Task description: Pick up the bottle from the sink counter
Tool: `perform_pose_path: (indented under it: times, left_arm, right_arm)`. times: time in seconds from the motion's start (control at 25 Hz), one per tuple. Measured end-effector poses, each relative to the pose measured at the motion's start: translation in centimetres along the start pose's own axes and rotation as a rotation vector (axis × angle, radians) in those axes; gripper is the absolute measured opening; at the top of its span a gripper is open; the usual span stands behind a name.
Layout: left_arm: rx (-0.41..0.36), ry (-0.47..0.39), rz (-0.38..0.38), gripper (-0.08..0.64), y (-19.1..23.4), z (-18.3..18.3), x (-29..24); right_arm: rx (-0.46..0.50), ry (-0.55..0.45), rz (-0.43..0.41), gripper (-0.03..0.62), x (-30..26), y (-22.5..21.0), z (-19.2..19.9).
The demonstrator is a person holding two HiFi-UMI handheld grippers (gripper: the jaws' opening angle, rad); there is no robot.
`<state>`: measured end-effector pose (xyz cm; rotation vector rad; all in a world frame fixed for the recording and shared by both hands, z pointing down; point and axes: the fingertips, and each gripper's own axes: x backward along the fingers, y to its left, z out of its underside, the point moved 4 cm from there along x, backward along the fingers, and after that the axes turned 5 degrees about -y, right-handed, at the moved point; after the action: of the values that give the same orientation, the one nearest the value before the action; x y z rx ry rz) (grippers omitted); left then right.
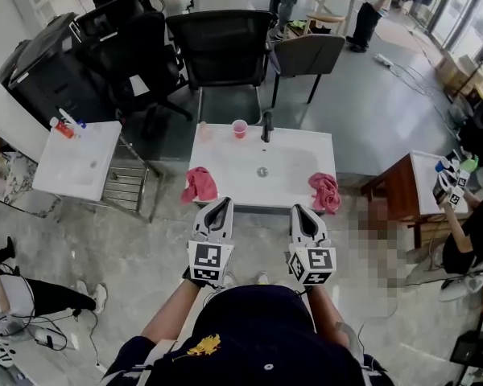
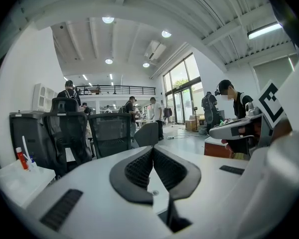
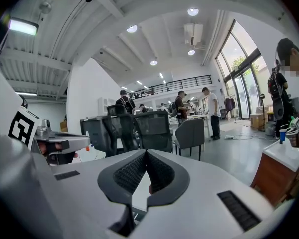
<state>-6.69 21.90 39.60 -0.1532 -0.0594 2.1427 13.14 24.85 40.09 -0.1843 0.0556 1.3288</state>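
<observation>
The white sink counter (image 1: 225, 158) stands in front of me in the head view, with a drain (image 1: 262, 171) in its basin and a dark faucet (image 1: 266, 125) at the back. A pale, see-through bottle (image 1: 204, 130) stands at the back left corner, beside a red cup (image 1: 240, 129). My left gripper (image 1: 220, 204) and right gripper (image 1: 300, 210) hover side by side over the counter's near edge, well short of the bottle. Both are shut and hold nothing. The left gripper (image 2: 152, 151) and the right gripper (image 3: 146, 153) point level, past the counter, at chairs.
Red cloths lie at the counter's front left (image 1: 199, 185) and front right (image 1: 325, 192). Black office chairs (image 1: 225, 47) stand behind it. A second white counter (image 1: 76, 163) with small bottles is at left. At right is a brown table (image 1: 398, 190), where another person holds grippers (image 1: 453, 185).
</observation>
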Motion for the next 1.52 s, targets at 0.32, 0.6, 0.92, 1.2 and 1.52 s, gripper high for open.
perform_pose_path:
  times: [0.32,0.6,0.92,1.2,1.52]
  left_arm:
    - [-0.013,-0.005,-0.028,0.02,-0.6,-1.0,-0.9]
    - [0.014,0.015,-0.054,0.02,-2.0,-0.3,-0.7]
    - [0.042,0.023,-0.109,0.02,-3.6,-0.2,-1.5]
    - [0.045,0.014,-0.126,0.02,-5.7,-0.8,-1.9]
    - [0.044,0.044,-0.147,0.02,-5.6,0.4,-1.2]
  right_arm:
    - [0.0,0.001,-0.034,0.026,-0.4,-0.9,-0.1]
    - [-0.013,0.015,-0.049,0.026,-0.2,-2.0,0.8]
    - [-0.03,0.022,-0.064,0.026,0.6,-4.4,1.3]
    - [-0.038,0.018,-0.086,0.026,1.0,-5.7,1.3]
    - [-0.054,0.074,-0.107,0.026,0.4,-5.2,3.5]
